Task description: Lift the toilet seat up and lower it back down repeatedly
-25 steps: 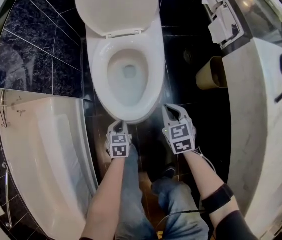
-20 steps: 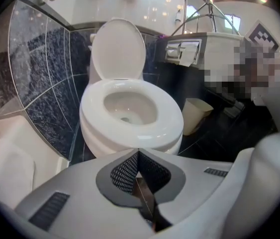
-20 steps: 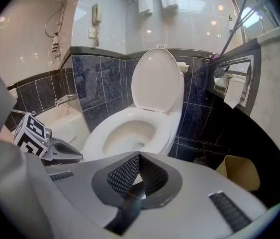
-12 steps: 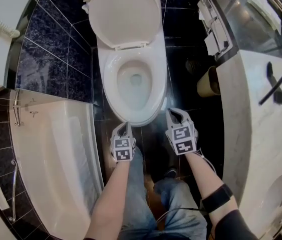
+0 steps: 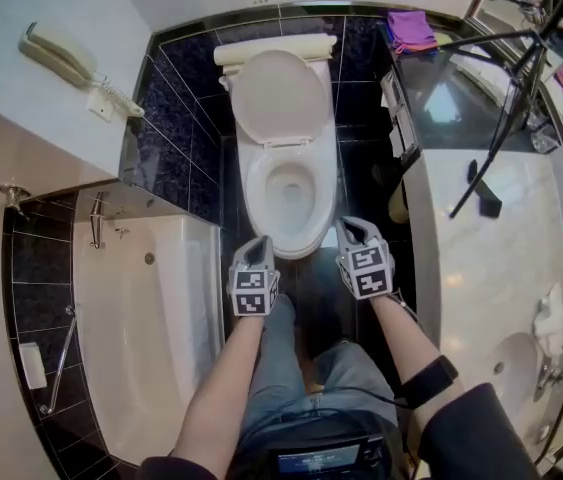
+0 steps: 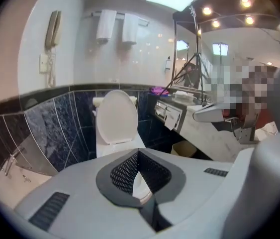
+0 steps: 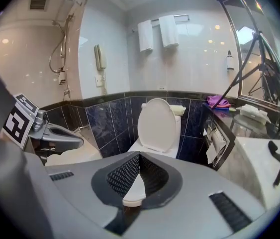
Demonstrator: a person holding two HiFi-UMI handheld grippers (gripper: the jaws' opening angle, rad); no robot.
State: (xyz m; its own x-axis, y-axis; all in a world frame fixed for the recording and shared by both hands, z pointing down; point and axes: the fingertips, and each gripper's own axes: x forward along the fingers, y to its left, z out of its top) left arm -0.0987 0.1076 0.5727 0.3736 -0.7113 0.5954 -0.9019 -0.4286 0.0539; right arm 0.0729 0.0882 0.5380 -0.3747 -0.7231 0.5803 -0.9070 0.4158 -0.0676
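The white toilet stands ahead between dark tiled walls. Its seat and lid are raised and lean back against the tank; both gripper views also show the seat and lid upright. My left gripper hangs just short of the bowl's front left rim, touching nothing. My right gripper hangs by the front right rim, also apart from it. In the left gripper view the left gripper has its pads together with nothing between them. The right gripper looks the same.
A white bathtub lies at the left under a wall phone. A marble vanity counter runs along the right, with a black stand over it and a tan bin beside the toilet. Towels hang above the tank.
Both grippers have risen from low at the bowl's front. The head view has pulled up too, so the toilet looks smaller and more of the room shows. The seat stays raised.
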